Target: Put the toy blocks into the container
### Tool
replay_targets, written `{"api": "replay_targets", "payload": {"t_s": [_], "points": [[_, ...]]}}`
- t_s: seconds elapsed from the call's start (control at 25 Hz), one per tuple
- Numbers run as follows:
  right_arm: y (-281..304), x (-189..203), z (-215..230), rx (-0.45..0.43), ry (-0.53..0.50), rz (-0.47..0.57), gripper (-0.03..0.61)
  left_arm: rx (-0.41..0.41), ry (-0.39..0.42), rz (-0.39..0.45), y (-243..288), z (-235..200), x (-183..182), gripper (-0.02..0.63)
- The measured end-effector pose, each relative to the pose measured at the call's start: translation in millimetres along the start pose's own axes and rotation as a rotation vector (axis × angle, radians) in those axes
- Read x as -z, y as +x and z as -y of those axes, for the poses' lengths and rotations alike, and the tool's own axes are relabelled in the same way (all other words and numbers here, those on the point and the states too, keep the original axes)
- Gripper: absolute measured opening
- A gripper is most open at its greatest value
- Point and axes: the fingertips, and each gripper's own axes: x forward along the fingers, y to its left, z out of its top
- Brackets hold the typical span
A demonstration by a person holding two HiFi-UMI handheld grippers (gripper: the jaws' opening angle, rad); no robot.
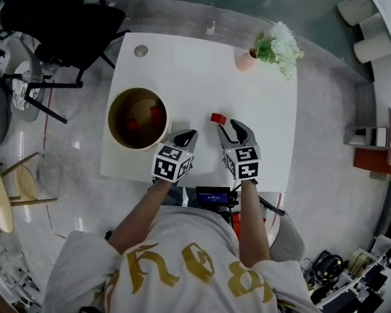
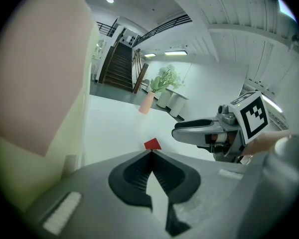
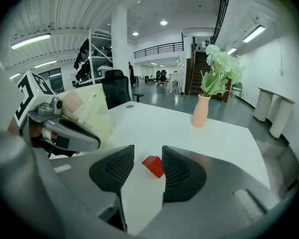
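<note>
Head view: a white table [image 1: 202,70] carries a round cream container [image 1: 110,119] at its left side, with red blocks [image 1: 156,114] lying inside it. One loose red block [image 1: 217,118] rests on the bare tabletop, well apart from the container and just ahead of the right gripper [image 1: 232,132]. The left gripper [image 1: 186,137] sits beside the container's near right wall, not touching the loose block. In the left gripper view its jaws are closed tip to tip with nothing between them, and the loose block shows just beyond the tips. In the right gripper view the jaws stand apart; the loose block lies on the table in the opening between them, nearer the right-hand pad [image 3: 177,171]. Contact with that pad cannot be confirmed, and the block is not clamped. A pink vase [image 1: 246,60] with pale flowers [image 1: 281,44] stands at the far right corner. A black office chair [image 1: 65,18] stands off the far left corner.
</note>
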Motion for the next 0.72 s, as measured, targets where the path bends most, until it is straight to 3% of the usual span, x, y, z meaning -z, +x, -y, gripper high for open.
{"api": "replay_targets", "payload": {"t_s": [0.72], "points": [[46, 33, 18, -0.261, -0.235, -0.092, 0.198, -0.184, -0.097, -0.019, 27, -2, 2, 0.001]]}}
